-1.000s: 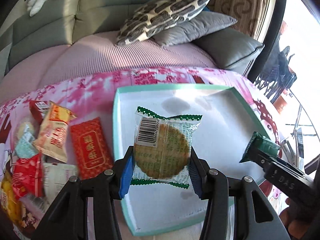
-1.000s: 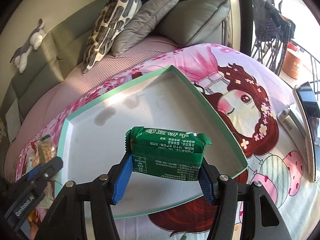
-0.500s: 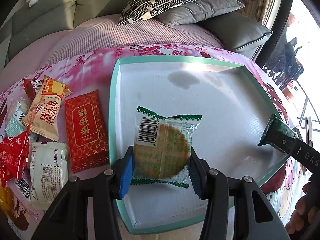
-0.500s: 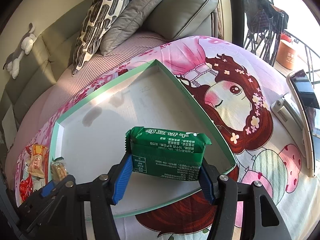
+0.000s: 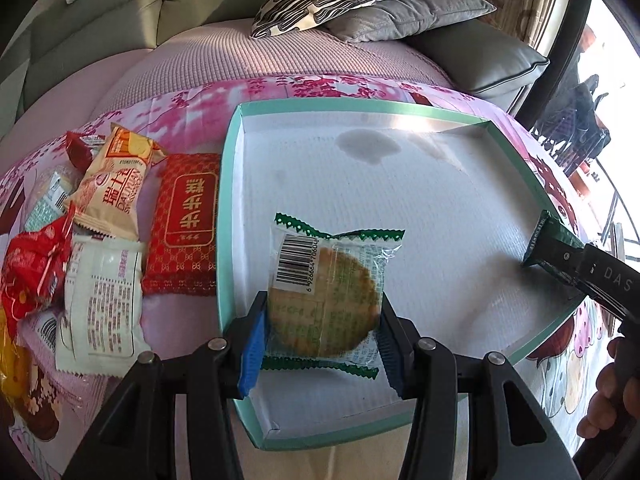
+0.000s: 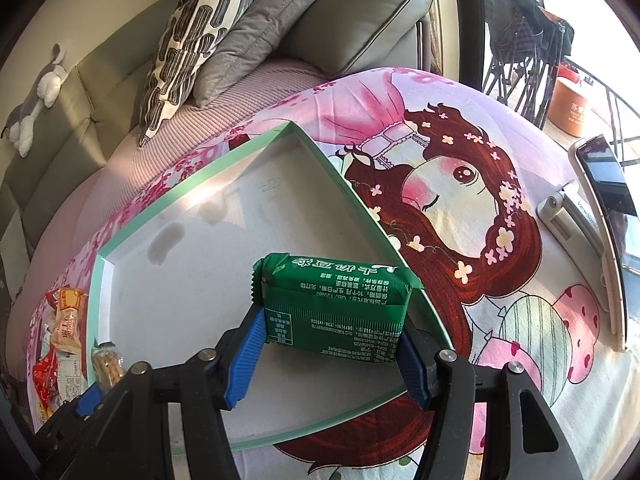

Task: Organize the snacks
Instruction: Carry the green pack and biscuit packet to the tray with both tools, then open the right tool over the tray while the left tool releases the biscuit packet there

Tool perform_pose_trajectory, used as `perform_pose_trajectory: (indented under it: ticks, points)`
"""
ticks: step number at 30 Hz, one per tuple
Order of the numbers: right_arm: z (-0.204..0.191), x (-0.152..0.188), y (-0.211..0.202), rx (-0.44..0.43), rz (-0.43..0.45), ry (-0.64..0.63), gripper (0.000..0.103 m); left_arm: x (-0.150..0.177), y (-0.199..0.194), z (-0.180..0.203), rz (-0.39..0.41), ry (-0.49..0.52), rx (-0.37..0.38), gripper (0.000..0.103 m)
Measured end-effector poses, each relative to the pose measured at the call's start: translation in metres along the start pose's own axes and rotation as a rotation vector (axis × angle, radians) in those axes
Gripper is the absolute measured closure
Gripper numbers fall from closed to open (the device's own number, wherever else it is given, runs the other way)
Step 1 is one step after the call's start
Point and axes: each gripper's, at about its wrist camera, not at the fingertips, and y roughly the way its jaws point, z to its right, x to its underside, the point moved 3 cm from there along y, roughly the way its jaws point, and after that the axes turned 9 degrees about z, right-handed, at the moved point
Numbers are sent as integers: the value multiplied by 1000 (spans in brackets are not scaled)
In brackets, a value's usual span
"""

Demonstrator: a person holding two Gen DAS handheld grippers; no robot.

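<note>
The round cracker (image 5: 323,312), sealed in a clear wrapper with green crimped ends, is clamped across its width by the jaws of the left gripper (image 5: 320,332), so that the flat disc faces the camera and the crimped ends are left free above and below. It is held over the near left part of the tray (image 5: 228,216), a shallow white-floored box lid with a mint rim, presumably so that it can be set down flat on the bare floor. The green pack (image 6: 336,312) is clamped at its two short ends by the jaws of the right gripper (image 6: 332,356), with its long side lying crosswise; in the left view it is seen hanging over the tray's right rim. Both snacks appear clear of the tray floor, though the gap cannot be judged closely. The tray lies on the pink printed cloth (image 6: 460,208) that covers the worktop, and nothing is yet seen resting in it, so the sorting is judged to be at its start. The remaining snacks (image 5: 100,264) are heaped just left of the tray, with the red pack (image 5: 184,224) touching or nearly touching the rim, close enough for short reaches. Each gripper carries its own snack, so both could be lowered without crossing.
</note>
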Motion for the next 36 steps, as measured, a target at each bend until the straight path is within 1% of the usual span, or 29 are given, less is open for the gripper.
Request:
perform_pose_trajectory:
  ticks: [4, 10, 14, 15, 18, 19, 21, 23, 24, 26, 28, 30, 31, 32, 36]
  points:
    - [-2, 0, 0, -2, -2, -11, 38, 0, -1, -6, 0, -19, 10, 51]
    - [-5, -1, -1, -15, 8, -22, 37, 0, 0, -4, 5, -7, 4, 51]
    - [-11, -1, -1, -22, 13, -50, 30, -2, -1, -2, 13, 3, 13, 48]
    - [-13, -1, -1, -27, 18, -58, 27, -2, 0, -1, 15, 4, 13, 47]
    - [-19, -1, -4, -36, 34, -88, 20, -2, -1, 1, 18, 8, 29, 42]
    - [-21, -1, -4, -41, 40, -96, 15, -2, -1, 2, 15, 11, 34, 40]
    - [-25, 0, -5, -49, 45, -107, 11, -3, -3, 4, 13, 14, 42, 36]
    - [-28, 0, -6, -53, 50, -117, 4, -4, -7, 7, 20, 24, 43, 29]
    - [-29, 0, -6, -54, 55, -123, 0, -5, -9, 9, 27, 33, 39, 28]
    - [-32, 1, -8, -56, 65, -136, 0, -6, -13, 11, 40, 42, 41, 17]
    - [-34, 1, -9, -58, 76, -142, 0, -7, -15, 12, 45, 37, 49, 16]
    - [-35, 1, -10, -58, 88, -148, 0, -8, -18, 10, 56, 29, 42, 11]
    - [-36, 0, -11, -56, 94, -150, 0, -9, -20, 8, 65, 25, 34, 6]
    - [-36, 0, -12, -54, 100, -151, 0, -10, -22, 6, 80, 19, 37, 6]
    - [-39, -1, -14, -61, 118, -153, 0, -16, -34, -10, 118, -26, -18, 5]
